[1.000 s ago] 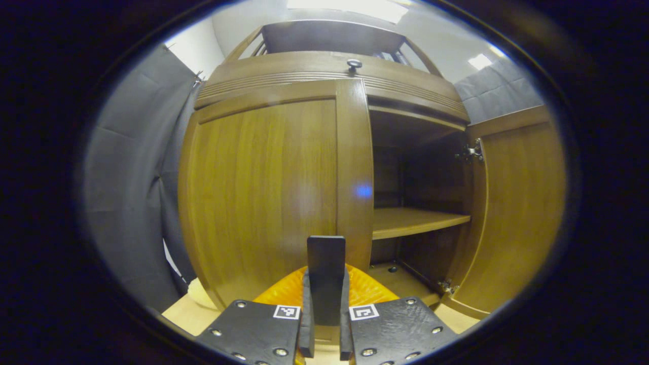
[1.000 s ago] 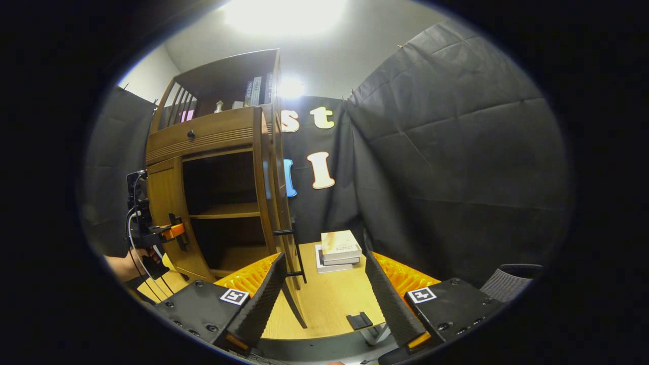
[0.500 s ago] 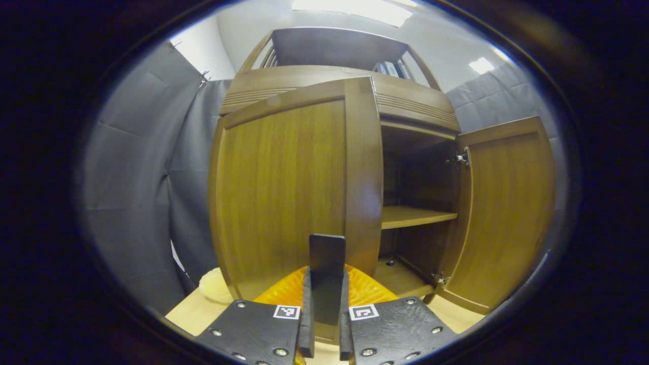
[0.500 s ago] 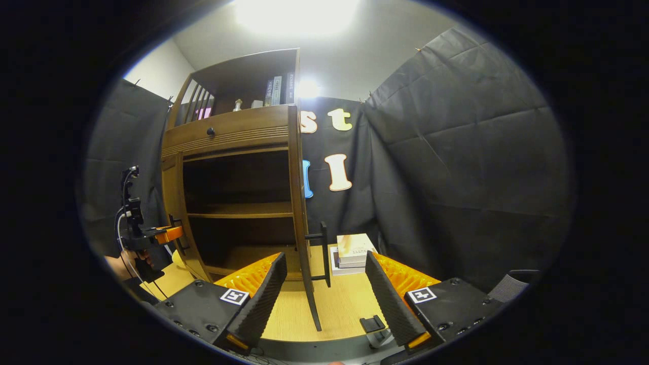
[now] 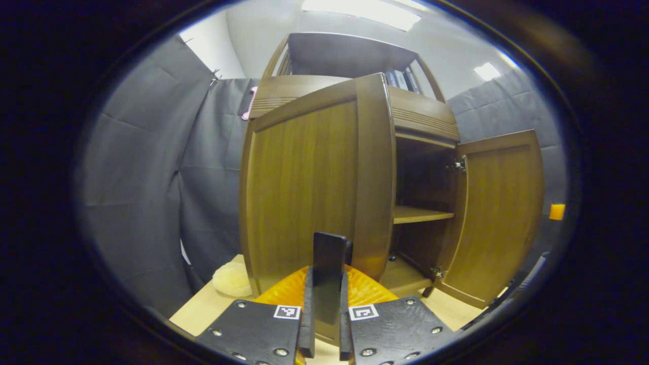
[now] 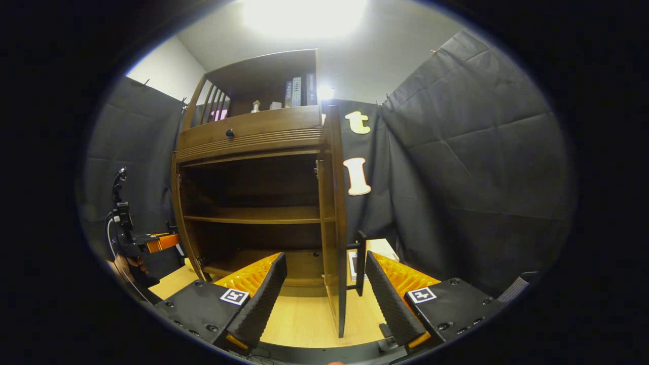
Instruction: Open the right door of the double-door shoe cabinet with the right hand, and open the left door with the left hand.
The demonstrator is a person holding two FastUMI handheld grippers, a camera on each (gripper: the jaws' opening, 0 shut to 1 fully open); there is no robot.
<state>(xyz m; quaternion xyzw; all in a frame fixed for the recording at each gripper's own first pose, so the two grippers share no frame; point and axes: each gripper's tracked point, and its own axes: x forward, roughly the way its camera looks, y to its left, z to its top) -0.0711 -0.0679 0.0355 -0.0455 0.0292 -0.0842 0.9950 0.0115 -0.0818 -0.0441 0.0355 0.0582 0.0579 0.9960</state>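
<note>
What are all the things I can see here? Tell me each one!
Brown wooden shoe cabinet: one, on the table.
Brown wooden left door: one, swung open.
Brown wooden right door: one, swung open.
Black bar handle: one, on left door.
Upright books: a few, dark and pale, on the cabinet's top shelf.
Pale lumpy object: one, beside the cabinet.
Light wooden table: one, beneath.
Left gripper: shut on the handle.
Right gripper: open.

Left gripper view sat low, close against the left door (image 5: 304, 187), looking up. Right gripper view sat farther back, facing the shoe cabinet (image 6: 253, 137) front-on. Both shared the cabinet's open interior shelf (image 5: 421, 215).
</note>
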